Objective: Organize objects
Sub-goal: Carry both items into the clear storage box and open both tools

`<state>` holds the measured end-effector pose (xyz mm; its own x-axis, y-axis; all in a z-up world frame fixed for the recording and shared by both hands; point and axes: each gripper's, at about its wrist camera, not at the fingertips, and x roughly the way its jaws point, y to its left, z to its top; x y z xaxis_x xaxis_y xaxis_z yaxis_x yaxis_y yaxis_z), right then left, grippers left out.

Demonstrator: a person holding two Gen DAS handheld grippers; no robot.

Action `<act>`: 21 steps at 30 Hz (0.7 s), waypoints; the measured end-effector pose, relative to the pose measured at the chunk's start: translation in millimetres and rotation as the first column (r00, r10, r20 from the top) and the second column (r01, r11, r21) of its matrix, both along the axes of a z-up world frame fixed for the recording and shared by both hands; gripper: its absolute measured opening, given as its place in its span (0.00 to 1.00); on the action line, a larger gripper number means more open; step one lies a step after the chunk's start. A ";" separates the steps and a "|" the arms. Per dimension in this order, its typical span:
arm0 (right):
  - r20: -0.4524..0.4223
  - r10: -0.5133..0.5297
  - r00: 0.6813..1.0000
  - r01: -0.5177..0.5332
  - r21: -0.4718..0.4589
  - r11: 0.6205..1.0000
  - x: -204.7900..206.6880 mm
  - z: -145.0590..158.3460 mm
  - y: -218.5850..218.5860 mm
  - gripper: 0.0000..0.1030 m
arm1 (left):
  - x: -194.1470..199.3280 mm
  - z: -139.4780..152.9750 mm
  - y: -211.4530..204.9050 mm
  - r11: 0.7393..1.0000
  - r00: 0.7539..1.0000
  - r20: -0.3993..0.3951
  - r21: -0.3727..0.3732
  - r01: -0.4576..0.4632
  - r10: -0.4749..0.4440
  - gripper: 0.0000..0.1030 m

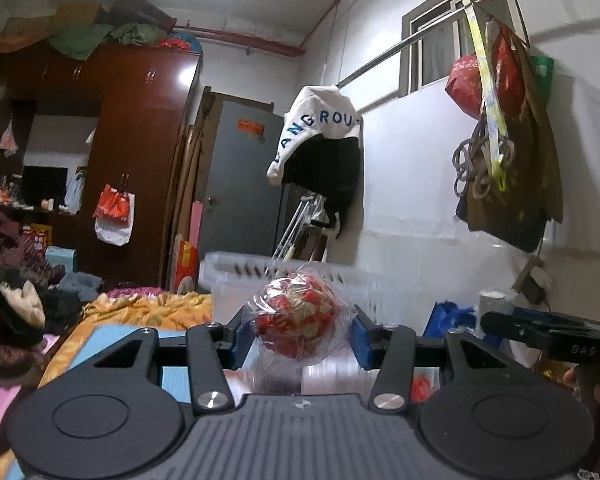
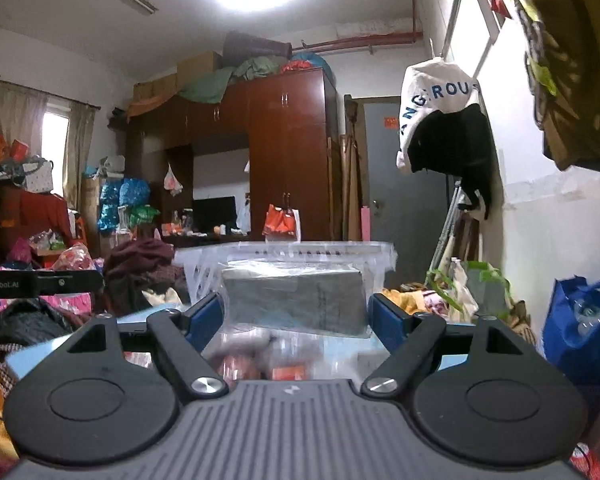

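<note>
While the left hand-held gripper (image 1: 299,330) clamps a clear bag of red-and-white sweets (image 1: 300,318), the right hand-held gripper (image 2: 297,316) grips a grey plastic-wrapped box (image 2: 296,300). Both items sit raised before a clear plastic basket (image 2: 284,252). A white sweater (image 1: 320,128) hangs beyond.

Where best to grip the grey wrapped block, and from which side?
Across its short ends, coming in level from the front, as the right gripper does now. The grey block lies flat and wide, its loose clear wrap offers no firm hold, and the white basket stands behind it.
</note>
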<state>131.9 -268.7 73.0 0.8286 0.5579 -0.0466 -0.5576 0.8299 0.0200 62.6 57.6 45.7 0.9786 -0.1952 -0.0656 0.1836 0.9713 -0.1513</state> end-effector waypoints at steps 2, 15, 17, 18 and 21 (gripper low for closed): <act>0.005 0.004 1.000 -0.004 -0.005 1.000 14.4 14.1 7.8 0.79 | 20.0 20.5 1.8 1.000 1.000 -0.001 0.010 0.013 -0.013 0.51; -0.064 -0.037 0.997 0.029 -0.128 0.991 127.7 50.0 74.5 0.79 | 168.5 62.4 -7.8 0.998 0.982 -0.190 0.053 0.025 -0.014 0.51; -0.082 -0.033 0.996 0.023 -0.119 0.993 130.3 43.8 72.1 0.79 | 174.9 56.6 -6.6 0.999 0.979 -0.202 0.043 0.023 -0.014 0.52; -0.090 -0.025 0.996 0.015 -0.109 0.994 131.1 41.9 70.5 0.79 | 178.5 53.8 -7.1 0.998 0.976 -0.215 0.045 0.032 -0.021 0.54; -0.090 0.006 0.996 -0.017 -0.128 0.992 128.5 38.5 69.9 0.88 | 179.2 45.2 -10.2 0.996 0.981 -0.195 0.089 0.013 0.005 0.88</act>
